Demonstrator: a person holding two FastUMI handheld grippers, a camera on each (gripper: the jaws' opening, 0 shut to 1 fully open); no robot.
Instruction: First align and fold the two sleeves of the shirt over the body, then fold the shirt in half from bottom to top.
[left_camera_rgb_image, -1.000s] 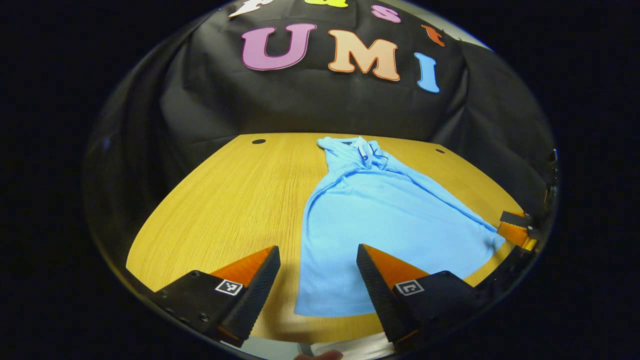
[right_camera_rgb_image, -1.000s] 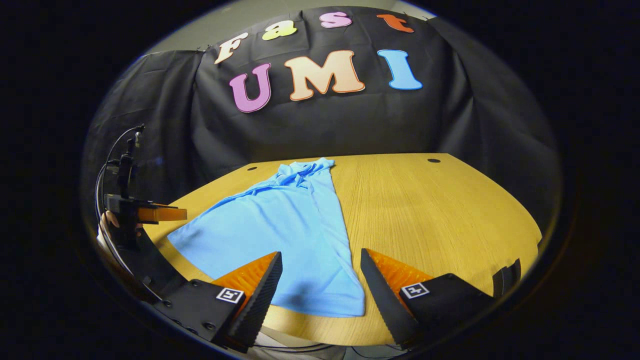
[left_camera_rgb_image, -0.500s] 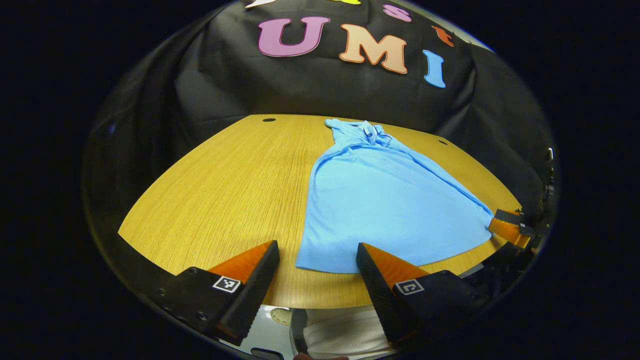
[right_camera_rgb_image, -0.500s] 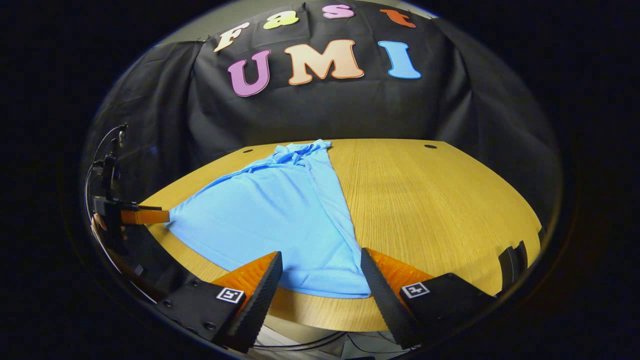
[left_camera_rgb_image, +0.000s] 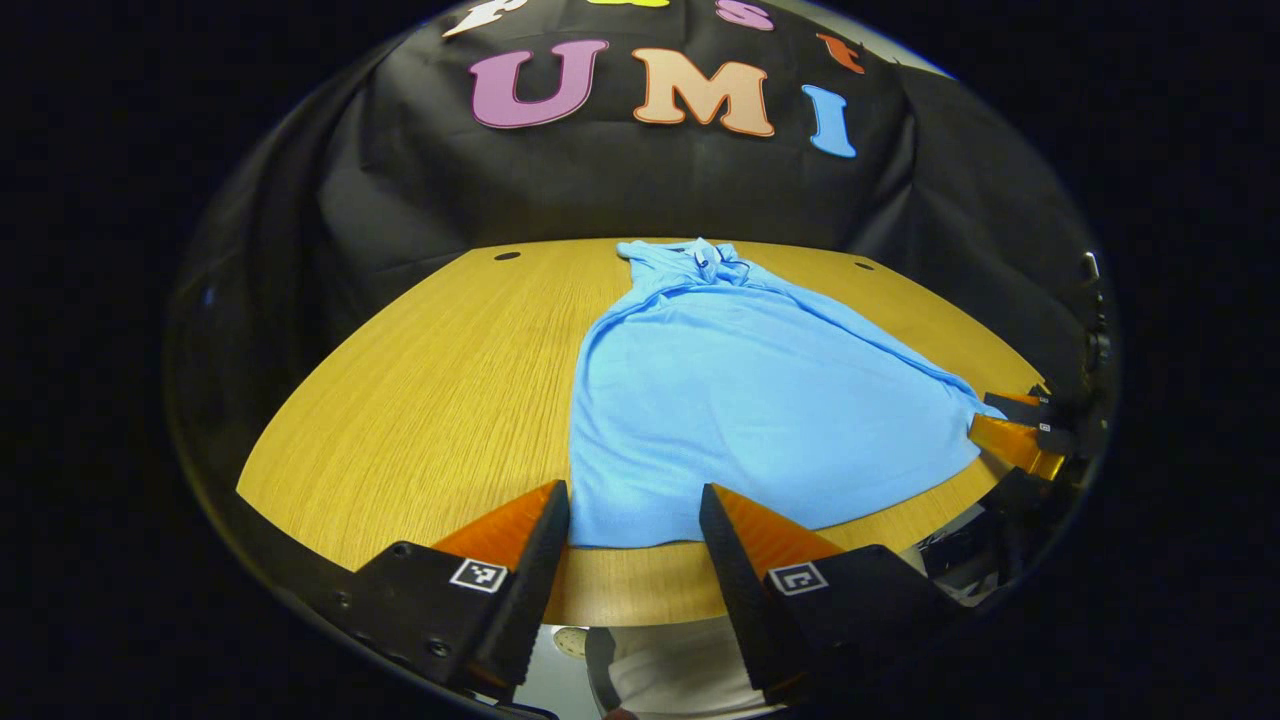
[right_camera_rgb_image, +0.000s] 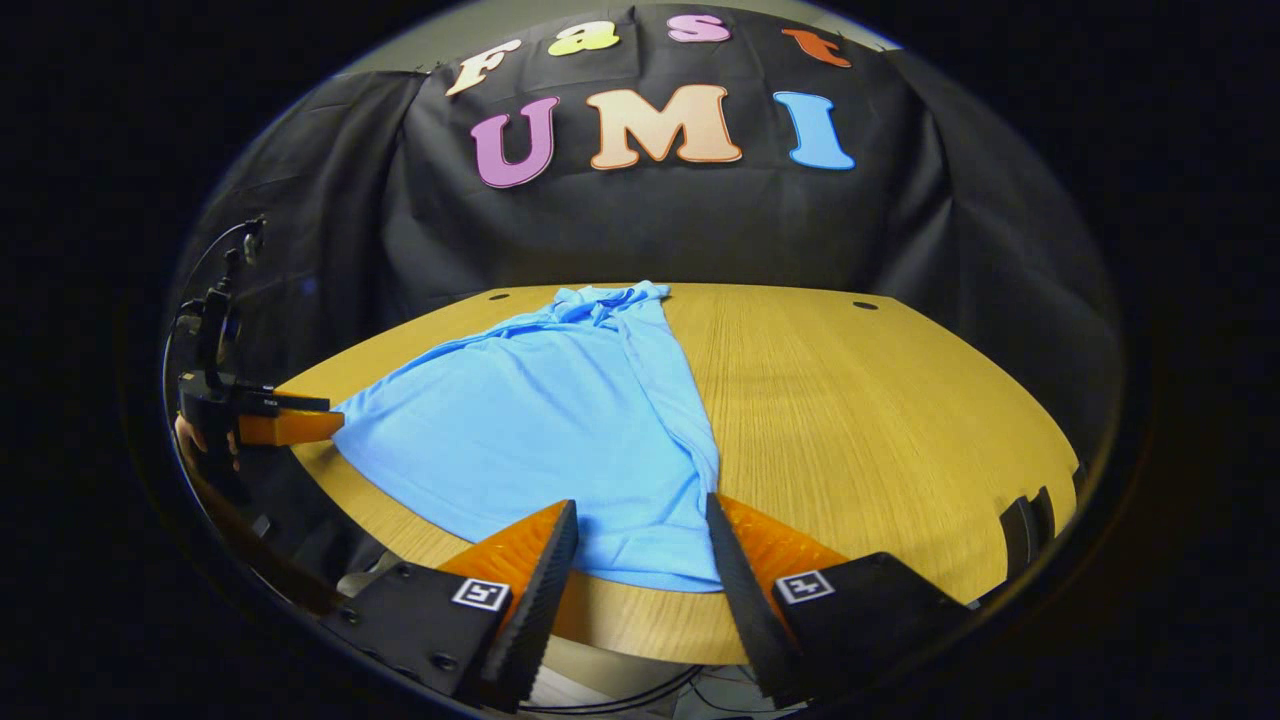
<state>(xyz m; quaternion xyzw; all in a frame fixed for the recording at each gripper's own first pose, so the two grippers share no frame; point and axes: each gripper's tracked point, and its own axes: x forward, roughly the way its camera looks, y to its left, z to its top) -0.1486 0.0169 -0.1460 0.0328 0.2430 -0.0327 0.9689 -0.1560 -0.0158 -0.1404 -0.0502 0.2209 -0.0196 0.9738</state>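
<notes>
A light blue polo shirt (left_camera_rgb_image: 740, 400) lies flat on the wooden table (left_camera_rgb_image: 430, 380), collar at the far end, hem along the near edge. Its sides are folded in over the body. My left gripper (left_camera_rgb_image: 635, 495) stands open at the hem's left corner, which lies in the gap between the fingers. In the right gripper view the shirt (right_camera_rgb_image: 540, 420) spreads to the left, and my right gripper (right_camera_rgb_image: 640, 510) is open with the hem's right corner between its fingers. The right gripper (left_camera_rgb_image: 985, 418) shows at the far right of the left gripper view, the left gripper (right_camera_rgb_image: 330, 412) at the far left of the right gripper view.
The table (right_camera_rgb_image: 880, 420) has two small round holes (left_camera_rgb_image: 507, 256) (left_camera_rgb_image: 864, 266) near its far edge, with the black cloth wall behind. A person's white garment (left_camera_rgb_image: 680, 670) shows below the near edge. A hand (right_camera_rgb_image: 190, 440) holds the left gripper. Cables (right_camera_rgb_image: 620, 690) hang under the table.
Both grippers have drawn back toward the near table edge and lined up with the hem's corners. Their fingers have narrowed slightly. The shirt has not moved.
</notes>
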